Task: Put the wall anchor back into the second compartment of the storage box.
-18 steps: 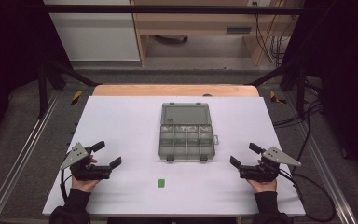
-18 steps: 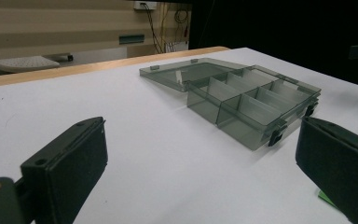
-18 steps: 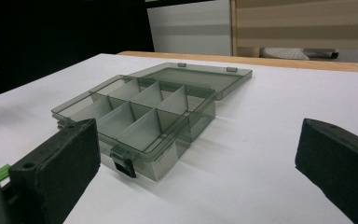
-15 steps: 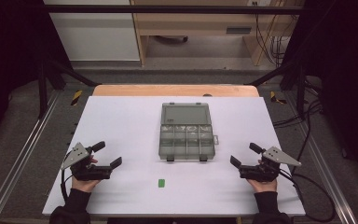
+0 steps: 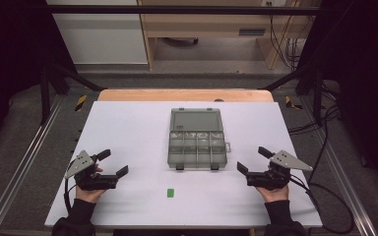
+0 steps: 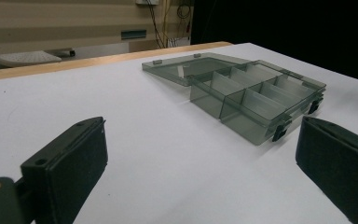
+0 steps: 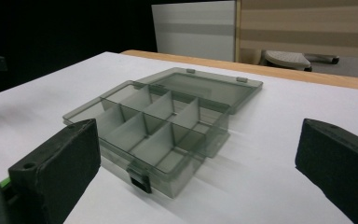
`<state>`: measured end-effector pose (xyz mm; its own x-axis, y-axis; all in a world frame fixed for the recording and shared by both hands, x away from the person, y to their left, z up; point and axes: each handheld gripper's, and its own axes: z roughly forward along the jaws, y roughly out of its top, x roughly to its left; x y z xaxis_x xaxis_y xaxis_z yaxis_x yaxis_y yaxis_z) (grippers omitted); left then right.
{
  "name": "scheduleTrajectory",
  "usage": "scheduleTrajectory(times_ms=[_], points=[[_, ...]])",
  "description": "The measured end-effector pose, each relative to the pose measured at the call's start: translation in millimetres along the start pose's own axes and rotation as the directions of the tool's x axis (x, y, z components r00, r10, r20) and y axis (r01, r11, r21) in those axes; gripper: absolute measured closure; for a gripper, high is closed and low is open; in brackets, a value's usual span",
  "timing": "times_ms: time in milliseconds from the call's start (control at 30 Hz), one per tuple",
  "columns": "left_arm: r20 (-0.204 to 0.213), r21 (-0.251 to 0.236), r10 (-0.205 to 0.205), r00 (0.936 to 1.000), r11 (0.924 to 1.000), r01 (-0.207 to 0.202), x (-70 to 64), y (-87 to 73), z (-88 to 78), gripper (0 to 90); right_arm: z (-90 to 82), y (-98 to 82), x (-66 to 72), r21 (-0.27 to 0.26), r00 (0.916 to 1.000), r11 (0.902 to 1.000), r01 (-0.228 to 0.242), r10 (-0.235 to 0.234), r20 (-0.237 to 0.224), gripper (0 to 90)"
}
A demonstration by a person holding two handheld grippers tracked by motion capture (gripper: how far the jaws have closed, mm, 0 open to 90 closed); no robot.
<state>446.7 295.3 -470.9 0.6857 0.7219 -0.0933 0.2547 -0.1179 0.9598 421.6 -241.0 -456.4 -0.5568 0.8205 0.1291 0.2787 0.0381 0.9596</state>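
White bench (image 5: 128,128), seen from the high view, with the work at its starting stage. At the centre lies a translucent grey compartment box (image 5: 197,139), its lid (image 5: 196,119) swung fully open and lying flat on the 12 o'clock side; the divided tray (image 5: 197,151) on the 6 o'clock side looks empty in every compartment, as both gripper views confirm. Two dark latches (image 5: 197,167) sit on the tray's near edge. The left gripper (image 5: 112,163) rests on the bench at about 8 o'clock from the box, well apart from it, jaws spread wide with nothing between them. The right gripper (image 5: 253,160) rests at about 4 o'clock, near the tray's near right corner but clear of it, jaws likewise spread wide and holding nothing. A small green piece (image 5: 170,193) lies flat on the bench at 6 o'clock from the box, between the two hands and touched by neither. Judged from this layout, the box stands ready, but nothing has been placed in it; picking up the green piece, setting it in a compartment and perhaps closing the lid all remain.
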Motion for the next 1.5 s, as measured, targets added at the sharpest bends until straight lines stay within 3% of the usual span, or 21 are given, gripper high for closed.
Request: scheduleTrajectory(times_ms=[333,500,767,933,1000,1067,1133,1167,1200,1233,1433,1467,1500], points=[[-0.002,0.005,0.0,1.0,1.0,0.0,0.1,-0.7,0.7,1.5,15.1,23.9,36.9,0.048,0.9984,0.9973,0.057,-0.056,-0.006,1.9],[-0.005,0.002,-0.003,1.0,1.0,0.003,0.4,-1.0,0.2,1.4,29.1,32.1,62.6,0.091,0.9956,0.9941,0.059,-0.052,-0.077,2.8],[-0.01,0.003,-0.003,0.9999,1.0,0.003,0.5,-1.5,0.3,1.4,44.0,31.8,90.1,0.15,0.9913,0.986,0.073,-0.055,-0.119,3.7],[-0.01,0.005,-0.003,0.9999,1.0,0.003,0.3,-1.7,0.7,1.3,62.2,24.1,114.7,0.218,0.9837,0.9681,0.124,-0.091,-0.155,5.6],[-0.009,0.005,-0.002,1.0,1.0,0.002,0.2,-1.7,0.7,1.3,65.4,22.2,118.6,0.227,0.9823,0.9651,0.131,-0.095,-0.161,6.0],[-0.008,0.006,-0.002,1.0,1.0,0.002,0.1,-1.8,0.8,1.3,74.7,17.2,128.6,0.258,0.9786,0.9549,0.147,-0.103,-0.178,7.4],[-0.009,0.007,-0.001,1.0,1.0,0.002,0.0,-1.9,1.0,1.3,77.6,15.5,131.2,0.269,0.978,0.9521,0.146,-0.098,-0.184,7.7],[-0.009,0.008,0.0,1.0,1.0,0.001,0.0,-2.0,1.1,1.3,82.8,11.6,136.6,0.288,0.9755,0.9437,0.162,-0.11,-0.191,9.3],[-0.009,0.008,0.0,1.0,1.0,0.0,0.0,-2.1,1.2,1.3,82.8,11.6,136.6,0.288,0.9755,0.9437,0.162,-0.11,-0.191,9.3],[-0.011,0.01,0.001,0.9999,1.0,-0.001,0.1,-2.1,1.3,1.3,88.1,6.6,141.8,0.308,0.9729,0.9349,0.177,-0.119,-0.198,10.9],[-0.015,0.011,0.0,0.9999,0.9999,0.0,0.5,-2.4,1.3,1.3,99.5,-6.4,148.9,0.356,0.9717,0.9182,0.174,-0.101,-0.214,17.3],[-0.015,0.011,-0.001,0.9999,0.9999,0.002,0.6,-2.5,1.4,1.3,103.5,-10.6,152.4,0.372,0.9707,0.9106,0.179,-0.102,-0.218,19.7],[-0.016,0.012,-0.001,0.9999,0.9999,0.001,0.6,-2.6,1.4,1.3,103.5,-10.6,152.4,0.372,0.9707,0.9106,0.179,-0.102,-0.218,19.7]])
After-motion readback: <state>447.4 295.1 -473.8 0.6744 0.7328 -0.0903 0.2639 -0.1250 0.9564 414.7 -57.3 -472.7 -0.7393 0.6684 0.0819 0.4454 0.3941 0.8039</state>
